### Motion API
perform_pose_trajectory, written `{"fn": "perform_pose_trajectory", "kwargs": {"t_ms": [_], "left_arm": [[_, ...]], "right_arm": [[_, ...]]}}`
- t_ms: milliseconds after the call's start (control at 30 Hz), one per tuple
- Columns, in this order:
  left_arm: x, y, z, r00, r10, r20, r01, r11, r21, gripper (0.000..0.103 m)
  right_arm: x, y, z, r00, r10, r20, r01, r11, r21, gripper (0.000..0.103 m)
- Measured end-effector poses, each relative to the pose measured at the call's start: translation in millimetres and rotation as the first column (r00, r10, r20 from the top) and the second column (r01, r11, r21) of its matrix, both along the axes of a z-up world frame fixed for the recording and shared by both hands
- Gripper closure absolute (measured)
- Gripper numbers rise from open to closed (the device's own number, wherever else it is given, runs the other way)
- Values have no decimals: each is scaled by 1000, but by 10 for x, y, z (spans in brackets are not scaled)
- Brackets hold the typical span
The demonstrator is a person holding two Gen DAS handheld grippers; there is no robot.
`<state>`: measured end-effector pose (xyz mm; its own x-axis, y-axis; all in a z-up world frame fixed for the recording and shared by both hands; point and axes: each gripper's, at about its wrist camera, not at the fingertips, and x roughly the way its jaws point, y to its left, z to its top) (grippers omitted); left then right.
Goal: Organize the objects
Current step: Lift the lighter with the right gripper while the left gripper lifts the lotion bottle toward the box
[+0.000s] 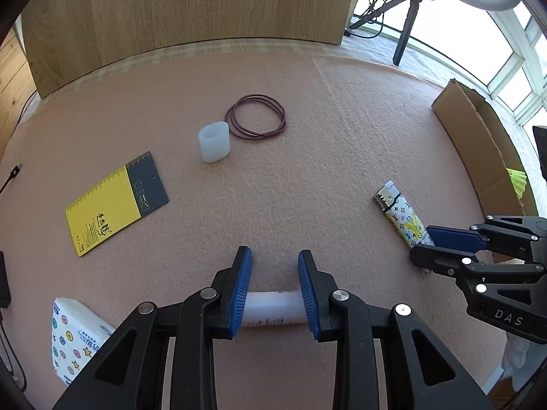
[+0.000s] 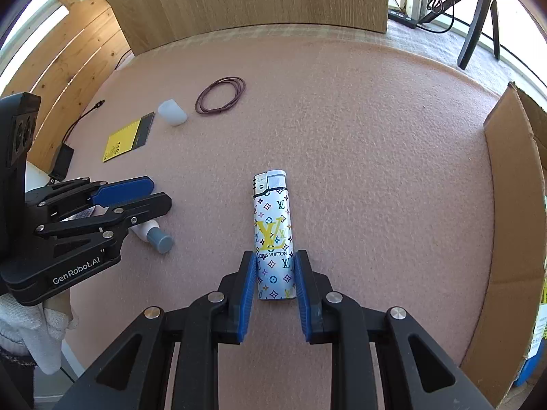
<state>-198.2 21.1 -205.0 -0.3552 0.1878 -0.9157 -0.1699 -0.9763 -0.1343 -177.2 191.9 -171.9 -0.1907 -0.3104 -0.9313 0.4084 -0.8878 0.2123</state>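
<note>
Our left gripper [image 1: 274, 266] has its blue-padded jaws closed on a small white plastic bottle [image 1: 273, 307], which lies crosswise between the pads; in the right wrist view the same bottle shows a grey-blue cap [image 2: 161, 239] poking out below the jaws, over the pink felt table cover [image 1: 307, 171]. Our right gripper [image 2: 275, 266] has its jaws narrowed around the lower end of a white lighter printed with coloured monograms [image 2: 273, 232], which lies flat on the felt and points away from us; whether the pads actually press its sides we cannot tell, as a thin gap seems to show on each side.

Farther out from the left gripper we see a translucent white oval cup [image 1: 214, 141] standing just beside a loop of dark brown cord [image 1: 256, 118]. To its left lies a yellow and dark grey ruler card [image 1: 116, 201], and at our near left a white tissue pack with coloured dots and stars [image 1: 73, 335]. An open brown cardboard box [image 2: 512, 205] stands at the right edge of the table. A pale wooden panel [image 1: 188, 3] rises behind the table.
</note>
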Motion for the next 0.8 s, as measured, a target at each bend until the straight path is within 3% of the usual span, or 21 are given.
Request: {"fn": "perform_pose_trajectory", "kwargs": {"t_ms": [167,233,300,367,633,800], "left_arm": [[59,-22,28,1000,27,9,-27,999,26,70],[105,-72,90,998,61,-15,-60,998,25,63],[180,-135,186,994,97,-49,-95,995,31,48],[257,-187,253,990,126,-62,-123,991,48,44],[336,-220,156,983,184,23,-185,976,117,44],[277,-144,113,981,188,38,-191,971,143,44]], "right_arm": [[166,151,3,1000,-18,13,18,1000,-9,82],[220,189,5,1000,-23,10,23,1000,-3,82],[257,215,8,1000,-25,10,25,1000,-4,82],[289,245,9,999,-30,11,30,1000,-2,82],[333,316,12,999,-41,10,41,999,-5,82],[336,316,11,999,-39,5,39,999,0,82]]}}
